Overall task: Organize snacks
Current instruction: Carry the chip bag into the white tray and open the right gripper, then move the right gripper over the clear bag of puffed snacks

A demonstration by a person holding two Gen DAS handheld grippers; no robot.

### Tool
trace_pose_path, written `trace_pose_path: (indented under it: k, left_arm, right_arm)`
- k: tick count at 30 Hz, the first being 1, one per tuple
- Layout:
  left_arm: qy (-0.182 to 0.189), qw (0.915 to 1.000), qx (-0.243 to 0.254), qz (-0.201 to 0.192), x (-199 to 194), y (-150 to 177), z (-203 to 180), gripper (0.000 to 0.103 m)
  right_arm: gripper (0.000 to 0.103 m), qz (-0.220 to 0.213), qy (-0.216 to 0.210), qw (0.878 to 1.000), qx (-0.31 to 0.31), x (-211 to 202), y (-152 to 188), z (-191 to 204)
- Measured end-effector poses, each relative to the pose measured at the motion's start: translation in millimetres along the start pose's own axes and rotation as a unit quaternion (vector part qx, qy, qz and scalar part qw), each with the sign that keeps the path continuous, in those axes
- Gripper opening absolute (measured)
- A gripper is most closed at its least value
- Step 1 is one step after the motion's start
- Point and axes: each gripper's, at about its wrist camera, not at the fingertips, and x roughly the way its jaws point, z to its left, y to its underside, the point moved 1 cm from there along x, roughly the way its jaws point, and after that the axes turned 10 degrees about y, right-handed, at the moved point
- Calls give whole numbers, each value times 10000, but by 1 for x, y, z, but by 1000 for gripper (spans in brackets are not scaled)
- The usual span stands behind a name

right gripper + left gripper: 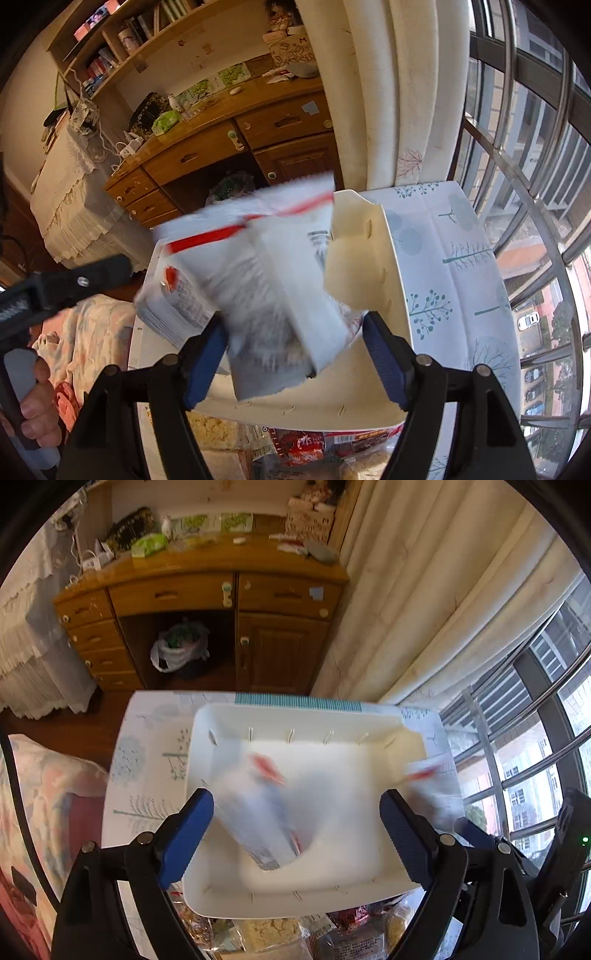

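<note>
Left gripper [295, 834] wide apart, pads clear of the blurred white packet [258, 812] between them. Packet's long axis runs 11 to 5 o'clock, red-marked end toward 11; it is over the white bin [221, 723]. A second blurred packet [430, 775] shows at the bin's 3 o'clock rim. Right gripper [295, 354] also spread; in its view two white packets [258, 288] overlap, red stripes at 11 o'clock, contact with pads unclear. More snack bags [273, 930] at 6 o'clock; count unclear.
</note>
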Motion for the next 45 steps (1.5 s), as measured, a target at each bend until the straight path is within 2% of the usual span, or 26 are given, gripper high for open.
trace_pose_path:
  k: [4, 11, 21, 30, 38, 45]
  left_arm:
    - [-46, 9999, -110, -28, -13, 3, 3, 91]
    - [-139, 9990, -315, -290, -56, 24, 1, 91]
    - [-282, 9965, -536, -577, -125, 91, -24, 91]
    - [-263, 9942, -698, -772, -170, 155, -47, 91]
    - [-430, 9939, -825, -593, -181, 211, -52, 91]
    - [-519, 9917, -1152, -243, -166, 255, -38, 91]
  right_arm:
    - [87, -80, -18, 10000, 34, -10, 1, 0]
    - [88, -286, -144, 9995, 8, -42, 9, -3]
    - [88, -511, -438, 9976, -161, -101, 50, -19]
    - [88, -702, -468, 9958, -364, -151, 90, -37]
    - [88, -709, -488, 9955, -392, -166, 123, -48]
    - [88, -431, -479, 9967, -487, -157, 156, -50]
